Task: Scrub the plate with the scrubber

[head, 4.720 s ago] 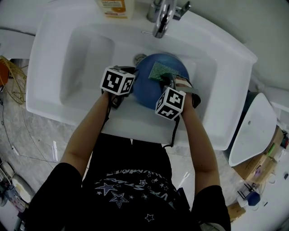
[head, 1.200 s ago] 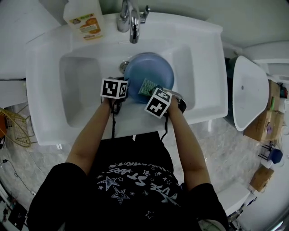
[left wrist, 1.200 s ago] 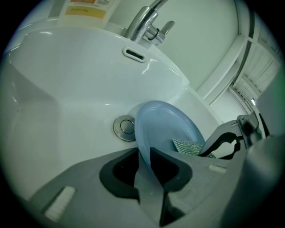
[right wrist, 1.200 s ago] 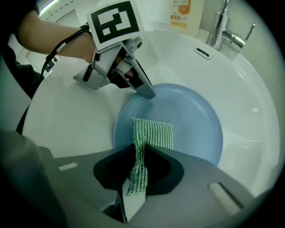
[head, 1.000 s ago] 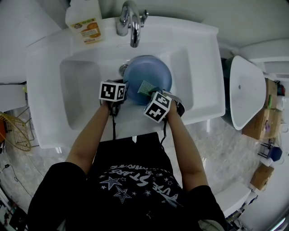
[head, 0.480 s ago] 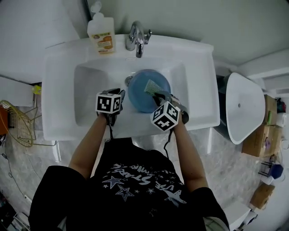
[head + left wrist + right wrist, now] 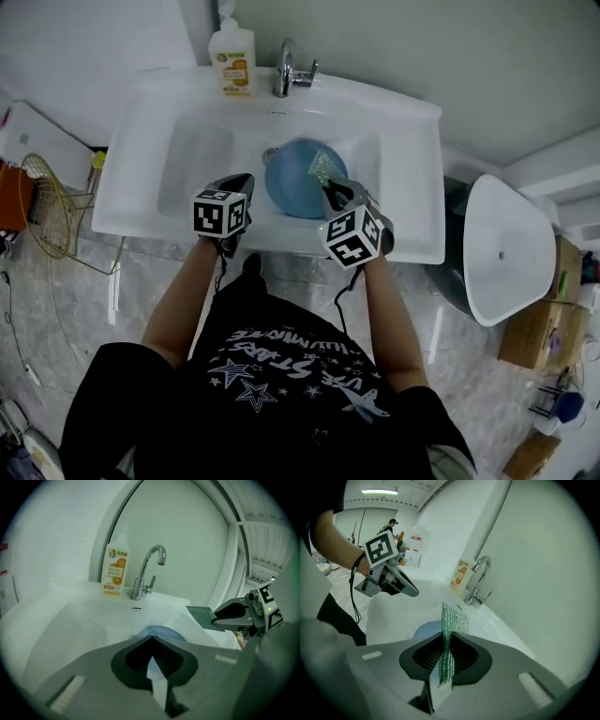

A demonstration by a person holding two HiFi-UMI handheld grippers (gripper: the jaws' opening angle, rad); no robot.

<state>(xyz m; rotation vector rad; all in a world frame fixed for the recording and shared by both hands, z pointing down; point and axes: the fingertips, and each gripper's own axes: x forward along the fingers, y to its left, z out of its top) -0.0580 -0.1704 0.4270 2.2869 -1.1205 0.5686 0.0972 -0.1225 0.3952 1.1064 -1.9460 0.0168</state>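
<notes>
Scrubber [image 7: 453,617] first: it is a green mesh sheet standing on edge in our right gripper [image 7: 446,638], whose jaws are clamped on its lower part while the upper half sticks up past the tips. In the left gripper view the scrubber hangs in the air well above the basin, clear of the plate.

The blue plate [image 7: 292,183] lies inside the white sink [image 7: 412,197], in the middle of the basin just in front of the chrome faucet [image 7: 285,67]. From the head view the scrubber overlaps the plate's upper right edge, with the right gripper reaching in from the near rim on that side.

Our left gripper [image 7: 240,180] hovers over the near part of the basin, just beside the plate's left edge and not touching it. Its jaws are closed together with nothing between them; past their tips we see a sliver of the plate lower down.

An orange-labelled soap bottle [image 7: 233,61] stands on the back ledge, just left of the faucet. A wire basket [image 7: 45,202] sits on the floor left of the sink. In the right gripper view a person [image 7: 389,527] stands far off in the background, too small to make out further.
</notes>
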